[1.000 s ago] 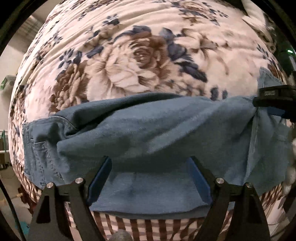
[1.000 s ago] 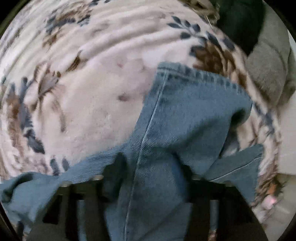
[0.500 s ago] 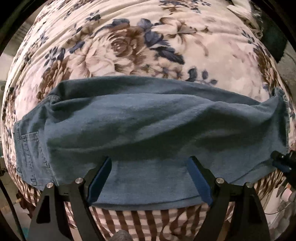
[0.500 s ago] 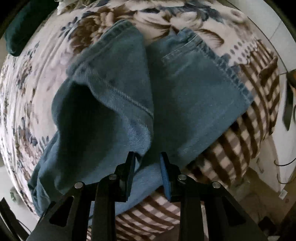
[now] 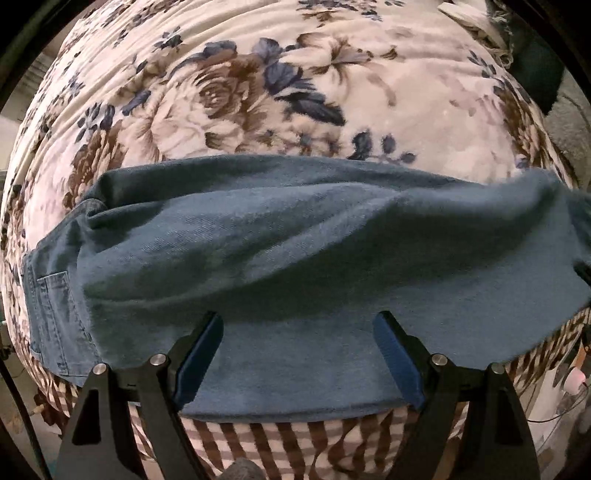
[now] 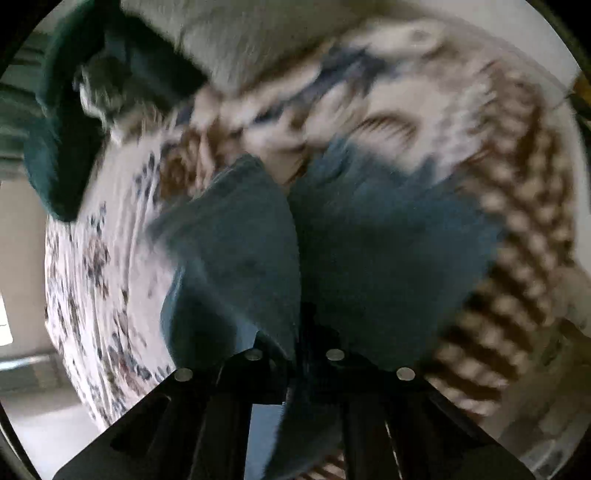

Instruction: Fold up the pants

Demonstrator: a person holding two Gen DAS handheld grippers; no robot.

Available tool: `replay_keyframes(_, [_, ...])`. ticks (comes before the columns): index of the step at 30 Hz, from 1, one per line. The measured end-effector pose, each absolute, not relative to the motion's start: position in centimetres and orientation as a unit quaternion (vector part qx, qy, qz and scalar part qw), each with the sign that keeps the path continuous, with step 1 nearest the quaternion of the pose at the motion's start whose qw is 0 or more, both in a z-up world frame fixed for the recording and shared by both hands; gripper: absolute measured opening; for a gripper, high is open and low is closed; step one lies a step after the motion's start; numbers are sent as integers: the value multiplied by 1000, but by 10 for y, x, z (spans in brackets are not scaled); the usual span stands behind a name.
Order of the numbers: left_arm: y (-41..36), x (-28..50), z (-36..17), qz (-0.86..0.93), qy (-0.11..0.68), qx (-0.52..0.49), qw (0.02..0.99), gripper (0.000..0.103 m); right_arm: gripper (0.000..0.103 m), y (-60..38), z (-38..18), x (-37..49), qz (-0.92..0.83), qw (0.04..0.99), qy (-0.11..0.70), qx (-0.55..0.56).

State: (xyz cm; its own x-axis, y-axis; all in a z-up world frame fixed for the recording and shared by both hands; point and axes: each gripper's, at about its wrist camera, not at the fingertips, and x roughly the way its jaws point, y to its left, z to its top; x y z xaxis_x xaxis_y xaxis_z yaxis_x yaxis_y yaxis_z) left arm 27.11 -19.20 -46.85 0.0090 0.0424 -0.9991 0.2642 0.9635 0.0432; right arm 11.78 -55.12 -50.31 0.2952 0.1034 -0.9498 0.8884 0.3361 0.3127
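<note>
One pair of blue denim jeans (image 5: pixel 295 258) lies on the bed; no second garment of this kind shows in either view. On the jeans one back pocket (image 5: pixel 55 295) can be counted, at the left end. There is one floral blanket (image 5: pixel 258 92) with a brown checked border. Two grippers are seen: the left gripper (image 5: pixel 297 332) and the right gripper (image 6: pixel 295 332), each with two fingers, so four fingers together. The left one carries two blue pads (image 5: pixel 199 350). One dark green cushion (image 6: pixel 55 147) and one grey fleece cover (image 6: pixel 240 33) lie at the head side; the right view is blurred, so smaller things there cannot be counted.
</note>
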Motion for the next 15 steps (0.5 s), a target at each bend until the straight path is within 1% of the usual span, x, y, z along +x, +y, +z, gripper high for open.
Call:
replay_keyframes(3, [-193, 271, -473, -78, 707, 106, 695, 83, 5, -566, -527, 94, -299, 605, 548, 495])
replay_keyframes(5, [-196, 270, -477, -80, 709, 107, 692, 83, 9, -570, -552, 82, -286, 569, 575, 513])
replay_keyframes(10, [-202, 267, -482, -81, 707, 115, 693, 83, 9, -577, -566, 71, -281, 581, 545, 535])
replay_keyframes(11, [-202, 267, -484, -80, 709, 114, 691, 83, 8, -578, -566, 68, -283, 585, 534, 541])
replay_keyframes(12, [-203, 266, -485, -79, 710, 113, 691, 83, 5, -578, -563, 64, -298, 588, 523, 540])
replay_keyframes(14, [-203, 265, -484, -80, 709, 114, 691, 83, 4, -572, -554, 61, -317, 595, 518, 526])
replay_keyframes(15, [-202, 266, -484, -80, 707, 114, 693, 83, 4, -572, -544, 59, -337, 601, 528, 496])
